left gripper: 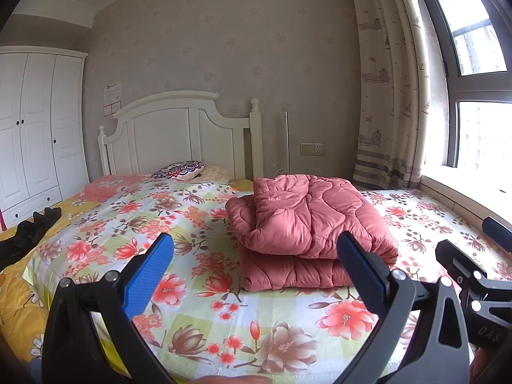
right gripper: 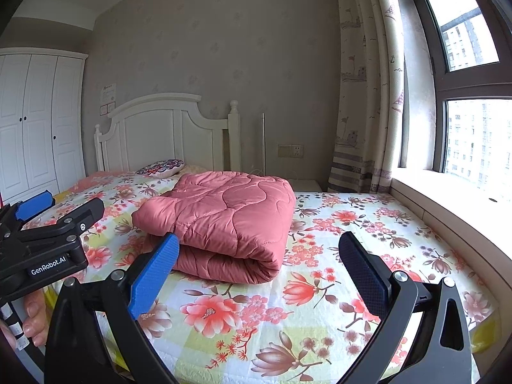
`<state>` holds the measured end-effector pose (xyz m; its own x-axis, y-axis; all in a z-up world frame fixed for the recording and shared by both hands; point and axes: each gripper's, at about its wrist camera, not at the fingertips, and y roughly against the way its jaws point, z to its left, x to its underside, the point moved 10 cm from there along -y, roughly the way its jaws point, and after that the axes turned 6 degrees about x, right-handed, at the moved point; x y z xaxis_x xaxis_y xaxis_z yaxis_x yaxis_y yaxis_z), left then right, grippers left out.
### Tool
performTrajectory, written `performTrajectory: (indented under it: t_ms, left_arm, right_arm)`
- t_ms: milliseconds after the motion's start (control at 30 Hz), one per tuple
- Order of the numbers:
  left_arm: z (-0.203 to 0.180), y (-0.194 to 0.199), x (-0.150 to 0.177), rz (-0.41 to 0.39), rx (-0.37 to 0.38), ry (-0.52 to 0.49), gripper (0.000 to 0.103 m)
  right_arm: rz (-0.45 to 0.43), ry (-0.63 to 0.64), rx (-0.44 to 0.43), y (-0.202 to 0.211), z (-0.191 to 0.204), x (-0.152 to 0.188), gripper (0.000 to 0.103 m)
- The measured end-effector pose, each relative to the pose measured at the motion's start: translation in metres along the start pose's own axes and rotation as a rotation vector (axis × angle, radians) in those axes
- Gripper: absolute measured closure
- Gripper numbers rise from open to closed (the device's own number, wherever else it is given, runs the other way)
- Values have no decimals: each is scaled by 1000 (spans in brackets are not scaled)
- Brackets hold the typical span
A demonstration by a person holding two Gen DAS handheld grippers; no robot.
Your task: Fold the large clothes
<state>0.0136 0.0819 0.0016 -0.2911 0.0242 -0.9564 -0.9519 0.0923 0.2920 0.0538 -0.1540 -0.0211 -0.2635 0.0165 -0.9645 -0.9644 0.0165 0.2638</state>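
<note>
A pink quilted comforter point(left gripper: 307, 224) lies folded into a thick stack on the floral bed sheet point(left gripper: 198, 313); it also shows in the right wrist view point(right gripper: 224, 217). My left gripper point(left gripper: 256, 268) is open and empty, held above the sheet in front of the comforter, apart from it. My right gripper point(right gripper: 259, 272) is open and empty, also just in front of the comforter's rolled near edge. The left gripper's body shows at the left of the right wrist view point(right gripper: 48, 243). The right gripper's body shows at the right of the left wrist view point(left gripper: 473, 275).
A white headboard point(left gripper: 179, 134) and a patterned pillow point(left gripper: 179, 170) are at the bed's far end. A dark garment point(left gripper: 28, 233) lies on the left of the bed. A white wardrobe point(left gripper: 35, 128) stands left; the window sill point(right gripper: 448, 198) and curtain point(right gripper: 368, 96) run along the right.
</note>
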Motion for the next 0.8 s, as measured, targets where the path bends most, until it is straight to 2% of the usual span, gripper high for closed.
performTrajectory:
  t_ms: [400,600,700,733,767,800]
  left_arm:
    - [5,0,4,1,0,-5,2]
    - [1,-14,13,44,37,-14,2]
    - [26,-41,6,91,40,-17,2]
    - [41,-52,0,97,20,-14,2]
    - [72,-69,-11,98,-34,-12,2]
    - [96,-84,-18,105,-77,-9,2]
  right_arm:
    - [15,1,-9,-3,1,5,5]
    - [36,0,-7,-14,-4,8,5]
    - [47,9,-12,-31,-28,-8,5]
    - [49,12,5,-40,-46,-17,5]
    - [51,10,36,-49,-66,-25,5]
    - [71,3,86,-64,-99,-35,5]
